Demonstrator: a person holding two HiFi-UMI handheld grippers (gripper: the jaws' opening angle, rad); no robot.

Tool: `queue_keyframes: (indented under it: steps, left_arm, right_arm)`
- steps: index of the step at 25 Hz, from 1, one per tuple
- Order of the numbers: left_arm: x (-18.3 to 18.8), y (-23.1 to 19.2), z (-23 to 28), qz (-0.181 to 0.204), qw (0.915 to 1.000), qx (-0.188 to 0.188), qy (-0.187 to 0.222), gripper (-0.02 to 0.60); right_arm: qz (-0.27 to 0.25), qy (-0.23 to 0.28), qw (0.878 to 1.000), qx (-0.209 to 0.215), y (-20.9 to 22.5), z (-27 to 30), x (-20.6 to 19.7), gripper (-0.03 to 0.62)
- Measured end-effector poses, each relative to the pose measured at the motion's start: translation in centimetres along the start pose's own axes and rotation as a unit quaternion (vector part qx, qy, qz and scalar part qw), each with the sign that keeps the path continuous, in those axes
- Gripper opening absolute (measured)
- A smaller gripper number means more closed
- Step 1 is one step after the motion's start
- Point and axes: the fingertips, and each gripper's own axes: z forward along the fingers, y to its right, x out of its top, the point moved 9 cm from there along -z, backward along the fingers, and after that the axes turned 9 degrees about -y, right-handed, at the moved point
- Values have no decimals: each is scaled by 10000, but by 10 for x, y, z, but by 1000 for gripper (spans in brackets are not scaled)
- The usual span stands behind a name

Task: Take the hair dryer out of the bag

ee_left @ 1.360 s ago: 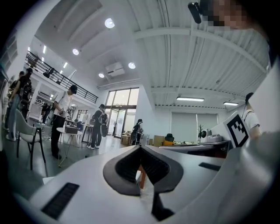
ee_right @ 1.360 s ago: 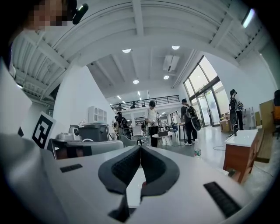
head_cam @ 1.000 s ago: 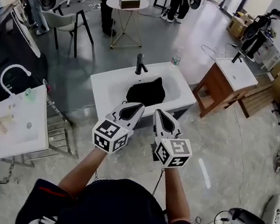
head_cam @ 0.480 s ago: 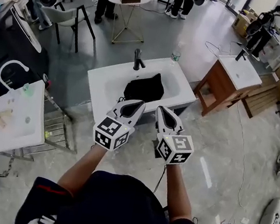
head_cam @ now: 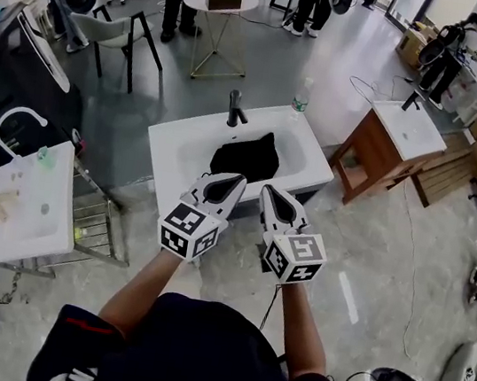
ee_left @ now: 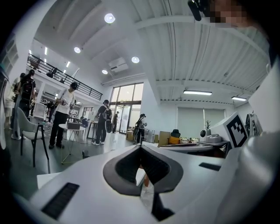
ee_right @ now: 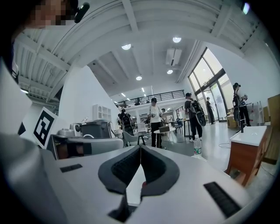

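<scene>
In the head view, we hold the left gripper [head_cam: 238,179] and the right gripper [head_cam: 265,189] side by side, pointing at the front rim of a white basin [head_cam: 174,144]. A black bag [head_cam: 246,153] lies in the basin below the faucet [head_cam: 236,107]; no hair dryer shows. Compared with a second ago, the bag has not moved and the grippers stay paired.

In the left gripper view, the jaws are pressed together and hold nothing.

In the right gripper view, the jaws are likewise closed and empty.
</scene>
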Motion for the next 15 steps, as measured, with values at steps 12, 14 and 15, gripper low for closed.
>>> queue_keyframes:
  steps: [12,14,15]
  left_arm:
    - [10,-64,25,70,9998,189,-20,11]
    - [12,-78,30,108,9996,240,-61,11]
    - [14,-84,33,120,9996,262,-76,11]
  right_arm:
    - [-21,-88,9999,95,13,72,16,34]
    - [-20,-94,9999,109,16,86,19,34]
    - [-8,-98,9999,116,18,92,20,34]
